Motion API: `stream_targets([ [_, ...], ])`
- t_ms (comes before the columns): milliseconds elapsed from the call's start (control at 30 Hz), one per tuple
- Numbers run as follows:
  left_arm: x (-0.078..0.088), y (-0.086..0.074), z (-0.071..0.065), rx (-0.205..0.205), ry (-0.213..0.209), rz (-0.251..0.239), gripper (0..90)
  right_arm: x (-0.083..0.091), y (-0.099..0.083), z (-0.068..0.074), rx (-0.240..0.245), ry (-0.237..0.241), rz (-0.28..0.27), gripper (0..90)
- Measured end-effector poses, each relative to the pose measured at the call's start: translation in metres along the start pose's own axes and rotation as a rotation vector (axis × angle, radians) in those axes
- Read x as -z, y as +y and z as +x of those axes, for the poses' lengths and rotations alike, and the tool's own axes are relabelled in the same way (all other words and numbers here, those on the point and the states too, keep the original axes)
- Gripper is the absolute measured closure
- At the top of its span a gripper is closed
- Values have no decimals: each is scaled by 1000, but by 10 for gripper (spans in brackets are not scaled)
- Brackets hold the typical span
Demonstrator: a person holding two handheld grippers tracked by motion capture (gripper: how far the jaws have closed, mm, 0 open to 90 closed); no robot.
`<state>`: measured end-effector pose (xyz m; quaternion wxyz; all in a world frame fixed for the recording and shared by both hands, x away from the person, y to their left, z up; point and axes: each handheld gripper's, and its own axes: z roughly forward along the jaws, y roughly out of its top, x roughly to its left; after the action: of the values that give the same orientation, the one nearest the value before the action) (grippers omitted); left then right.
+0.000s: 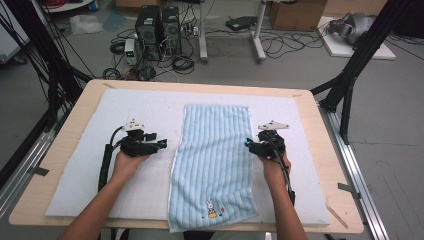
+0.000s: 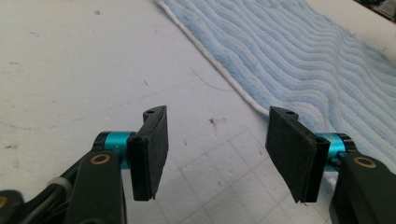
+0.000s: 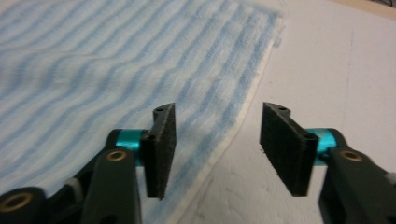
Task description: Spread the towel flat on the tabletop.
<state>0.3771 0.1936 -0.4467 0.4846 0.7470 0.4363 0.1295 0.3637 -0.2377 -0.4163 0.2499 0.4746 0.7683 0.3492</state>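
Between both open claws, striped towel.

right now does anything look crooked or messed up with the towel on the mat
Mostly fine. The blue striped towel lies flat on the white mat, but its near end hangs past the mat's front edge and it sits slightly askew. No spills or damage; a few small specks on the mat.

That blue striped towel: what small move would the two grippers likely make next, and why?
Probably each closes in on its side hem. The towel lies flat, the left gripper stands open just off its edge, and the right gripper is open with the hem between its jaws, pinching nothing.
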Motion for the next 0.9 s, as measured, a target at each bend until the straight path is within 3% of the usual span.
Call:
stream_targets([
  [167,-4,1,-5,-21,-14,-5,397,18,-17,6,16,21,-19,347],
  [333,-15,9,-11,6,-40,-45,411,24,-27,7,14,44,-26,307],
  [667,-52,36,-19,3,2,-20,409,26,-30,4,12,56,-45,297],
  [833,-77,50,-18,5,38,47,409,26,-31,3,11,57,-43,297],
  [900,-86,56,-19,11,54,46,409,26,-31,3,10,57,-41,297],
])
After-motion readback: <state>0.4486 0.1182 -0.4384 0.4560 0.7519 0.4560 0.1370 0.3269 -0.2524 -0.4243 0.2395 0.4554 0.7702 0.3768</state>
